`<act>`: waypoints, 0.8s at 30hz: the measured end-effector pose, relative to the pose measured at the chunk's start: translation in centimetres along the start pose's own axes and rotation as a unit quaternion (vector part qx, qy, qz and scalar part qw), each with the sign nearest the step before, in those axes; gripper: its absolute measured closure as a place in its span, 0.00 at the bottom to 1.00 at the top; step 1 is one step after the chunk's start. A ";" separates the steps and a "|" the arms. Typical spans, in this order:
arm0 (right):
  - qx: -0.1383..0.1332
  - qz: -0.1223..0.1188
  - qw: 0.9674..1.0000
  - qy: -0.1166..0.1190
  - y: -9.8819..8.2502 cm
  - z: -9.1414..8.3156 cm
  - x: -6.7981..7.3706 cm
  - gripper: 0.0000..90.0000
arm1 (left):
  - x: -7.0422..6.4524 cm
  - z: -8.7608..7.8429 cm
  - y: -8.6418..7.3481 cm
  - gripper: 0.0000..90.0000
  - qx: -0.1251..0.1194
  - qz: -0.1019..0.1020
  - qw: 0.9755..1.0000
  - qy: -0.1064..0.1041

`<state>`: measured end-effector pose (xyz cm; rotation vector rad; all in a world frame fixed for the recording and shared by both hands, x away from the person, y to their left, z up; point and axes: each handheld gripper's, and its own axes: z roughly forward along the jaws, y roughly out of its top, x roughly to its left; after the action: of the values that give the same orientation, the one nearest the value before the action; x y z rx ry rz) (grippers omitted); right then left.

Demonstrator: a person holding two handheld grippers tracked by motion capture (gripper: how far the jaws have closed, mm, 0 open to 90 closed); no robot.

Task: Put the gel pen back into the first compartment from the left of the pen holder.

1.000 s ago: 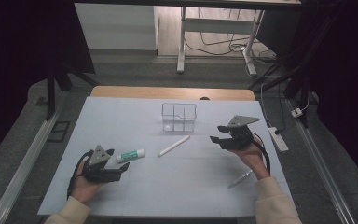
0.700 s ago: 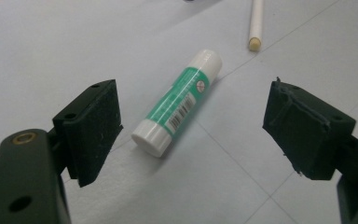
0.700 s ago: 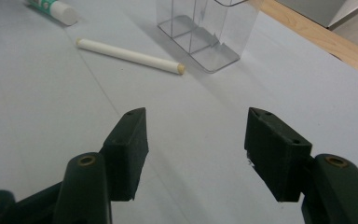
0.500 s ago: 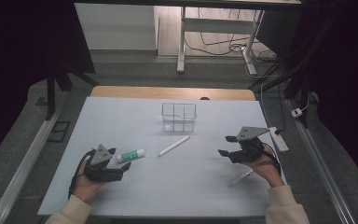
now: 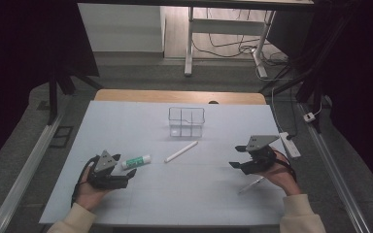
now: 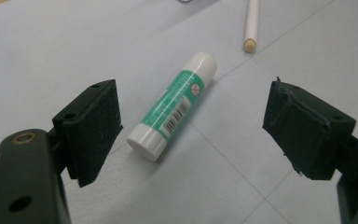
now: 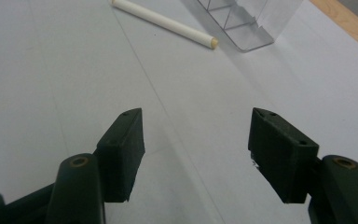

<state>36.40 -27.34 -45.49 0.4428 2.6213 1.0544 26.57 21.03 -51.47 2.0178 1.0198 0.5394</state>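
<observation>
Sorting not yet started: clear box (image 5: 186, 122) near the table's far edge sitting empty
Left gripper (image 6: 193, 128) straddling the glue stick (image 6: 172, 105) with wide jaws, not gripping; right gripper (image 7: 196, 140) having just been opening, holding nothing

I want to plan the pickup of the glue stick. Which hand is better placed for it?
Left. The left gripper has open jaws on either side of the glue stick. The right gripper is far across the table, with nothing between its jaws.

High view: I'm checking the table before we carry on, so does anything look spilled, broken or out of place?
Nothing stands out. The glue stick lies capped and intact between the open left gripper jaws, the white stick lies whole on the mat, and the clear divided box stands upright. No spill shows.
</observation>
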 end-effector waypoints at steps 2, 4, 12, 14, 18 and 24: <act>0.006 -0.006 1.000 0.001 -0.1 -0.1 0.0 0.40 | 0.0 0.0 0.0 0.22 0.000 0.000 1.000 -0.001; 0.014 -0.017 1.000 0.004 -0.2 -0.2 0.0 0.40 | 0.0 -0.1 0.0 0.22 0.000 -0.001 1.000 -0.002; 0.035 -0.033 0.999 0.022 -0.6 -0.7 0.2 0.41 | 0.0 0.0 0.0 0.22 0.004 -0.001 1.000 -0.003; 0.041 -0.038 0.998 0.029 -0.7 -0.6 0.3 0.41 | 0.0 0.0 0.1 0.22 0.004 -0.002 1.000 -0.002; 0.056 -0.047 0.997 0.031 -0.7 -0.4 0.5 0.40 | -0.1 0.0 0.1 0.22 0.004 -0.001 1.000 -0.001; 0.074 -0.057 0.995 0.044 -0.9 -0.3 0.8 0.40 | -0.1 0.0 0.1 0.22 0.006 0.002 1.000 -0.003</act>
<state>35.37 -27.84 -46.07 0.2804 2.7773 0.8657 26.57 20.87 -51.42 2.0315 1.0188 0.5308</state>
